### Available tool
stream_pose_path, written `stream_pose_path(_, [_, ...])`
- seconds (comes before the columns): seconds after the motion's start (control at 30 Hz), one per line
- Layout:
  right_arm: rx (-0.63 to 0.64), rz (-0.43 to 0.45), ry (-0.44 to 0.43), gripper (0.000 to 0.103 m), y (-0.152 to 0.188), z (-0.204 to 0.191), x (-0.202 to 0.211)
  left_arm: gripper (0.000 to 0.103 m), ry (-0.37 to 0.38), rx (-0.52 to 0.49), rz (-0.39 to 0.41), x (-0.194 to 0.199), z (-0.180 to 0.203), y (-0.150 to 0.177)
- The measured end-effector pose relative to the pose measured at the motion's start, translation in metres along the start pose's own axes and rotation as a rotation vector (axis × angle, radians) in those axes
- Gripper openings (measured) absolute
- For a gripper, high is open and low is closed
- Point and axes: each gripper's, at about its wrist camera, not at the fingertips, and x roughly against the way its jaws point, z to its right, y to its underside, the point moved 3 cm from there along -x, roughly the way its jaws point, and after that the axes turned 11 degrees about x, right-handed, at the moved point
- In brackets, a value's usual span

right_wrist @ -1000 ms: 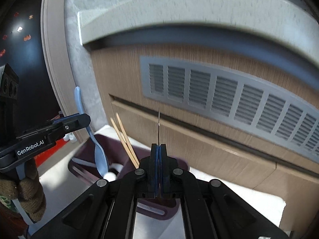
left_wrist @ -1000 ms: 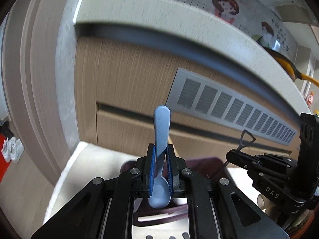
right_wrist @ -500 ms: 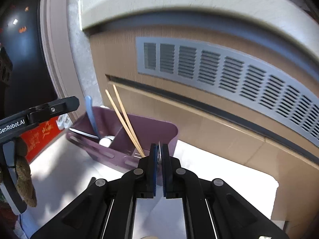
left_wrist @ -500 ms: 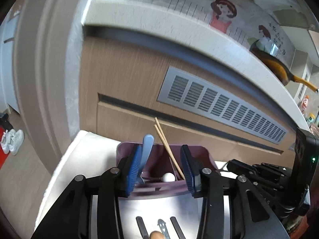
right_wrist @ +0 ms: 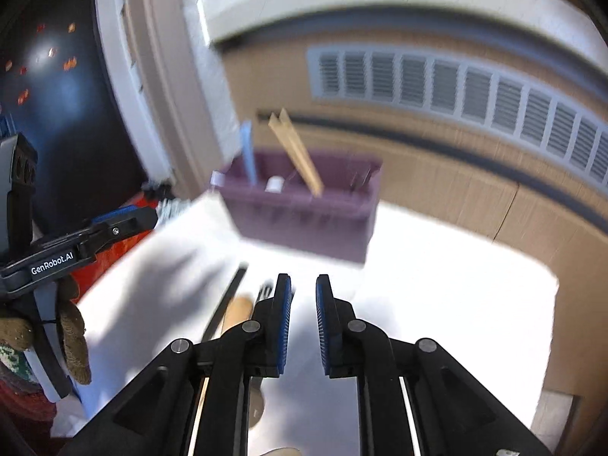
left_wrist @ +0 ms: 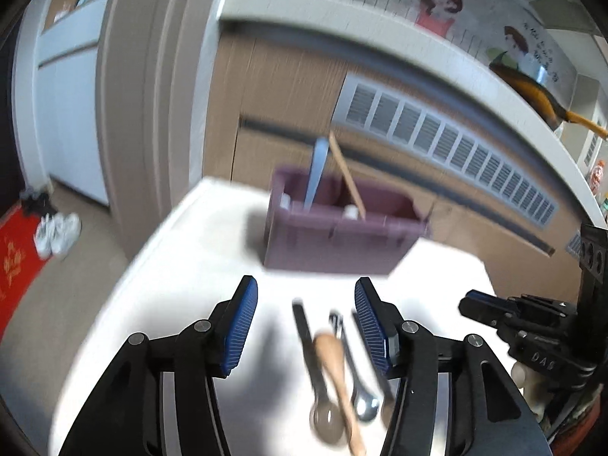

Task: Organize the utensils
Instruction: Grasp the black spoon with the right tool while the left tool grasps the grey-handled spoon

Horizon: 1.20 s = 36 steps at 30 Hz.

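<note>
Inspector A: The left gripper (left_wrist: 306,321) has its jaws opening wide with nothing held; the right gripper (right_wrist: 303,317) is also opening, with a narrow, empty gap. The purple caddy (left_wrist: 334,241) stands at the far side of the white table (left_wrist: 182,266), already holding a blue spoon (left_wrist: 315,174) and chopsticks (left_wrist: 347,176).

Inspector B: And the remaining utensils?

Inspector A: A wooden-handled piece (left_wrist: 336,364), a dark spoon (left_wrist: 315,372) and a metal spoon (left_wrist: 355,376) lie bunched together near the left jaws.

Inspector B: Risk?

Inspector A: They touch or overlap, so a grasp may catch two at once or knock one aside. Both grippers working close together could also collide.
</note>
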Motion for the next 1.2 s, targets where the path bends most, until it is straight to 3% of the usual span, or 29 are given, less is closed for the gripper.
stream_pose_path(0.2, [0.014, -0.115, -0.038, 0.013, 0.033, -0.029, -0.032, 0.055, -0.050, -0.001, -0.120, -0.012, -0.015, 0.046])
stream_pose_path(0.47, [-0.031, -0.245, -0.033, 0.013, 0.057, -0.039, -0.070, 0.055, -0.147, 0.025, -0.126, -0.014, -0.039, 0.046])
stream_pose_path(0.87, [0.024, -0.268, 0.021, 0.014, 0.041, -0.046, -0.088, 0.055, -0.144, -0.011, -0.221, -0.036, -0.030, 0.053])
stream_pose_path(1.2, [-0.035, -0.233, 0.051, 0.012, 0.060, -0.012, -0.066, 0.055, -0.171, -0.109, -0.283, -0.066, -0.005, 0.059])
